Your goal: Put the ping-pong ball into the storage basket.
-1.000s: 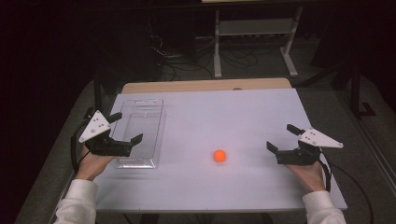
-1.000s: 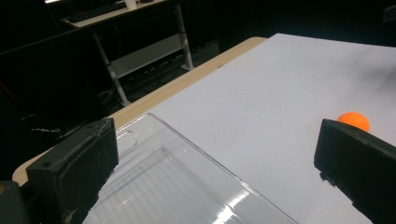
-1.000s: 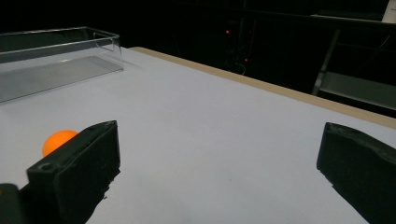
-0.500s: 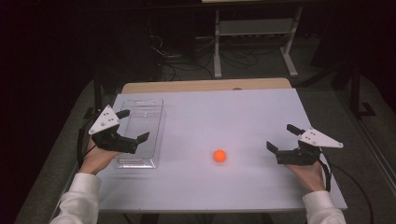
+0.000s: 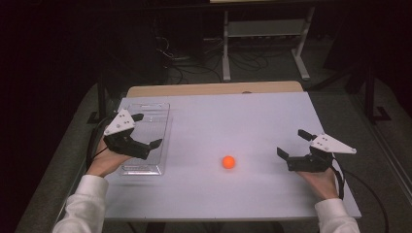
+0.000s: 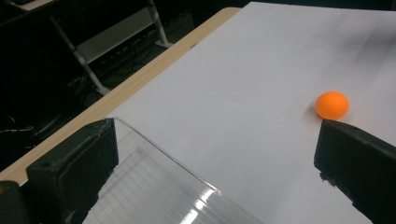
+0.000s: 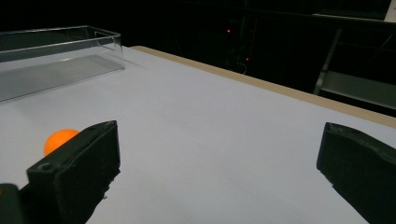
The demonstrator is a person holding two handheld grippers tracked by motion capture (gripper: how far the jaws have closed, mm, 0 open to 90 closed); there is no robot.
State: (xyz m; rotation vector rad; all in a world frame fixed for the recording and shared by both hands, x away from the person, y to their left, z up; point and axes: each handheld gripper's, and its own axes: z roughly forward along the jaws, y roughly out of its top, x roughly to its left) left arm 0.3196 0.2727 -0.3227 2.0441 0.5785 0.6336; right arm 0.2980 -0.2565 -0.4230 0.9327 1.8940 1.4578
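Observation:
A small orange ball point(image 5: 228, 162) lies on the white table point(image 5: 252, 111), a little right of a clear plastic tray point(image 5: 145, 109). My left gripper point(image 5: 147, 130) hovers open over the tray's near half, jaws wide apart and empty. In the left gripper view the ball point(image 6: 332, 105) sits just beyond the right jaw, and the tray's rim point(image 6: 163, 158) runs below my left gripper point(image 6: 217, 140). My right gripper point(image 5: 292, 143) stands open near the table's right side, right of the ball. The right gripper view shows the ball point(image 7: 58, 139) behind the left jaw and the tray point(image 7: 56, 51) farther off.
A wooden strip point(image 5: 214, 90) edges the table's far side. Beyond it, on the dark floor, stand a metal rack point(image 5: 265, 29) and loose cables point(image 5: 189, 68). The table's near edge point(image 5: 233, 216) lies just past the person's white sleeves point(image 5: 82, 204).
My left gripper has moved right and slightly forward, from the tray's left edge to over the tray. The right gripper and the ball have stayed put.

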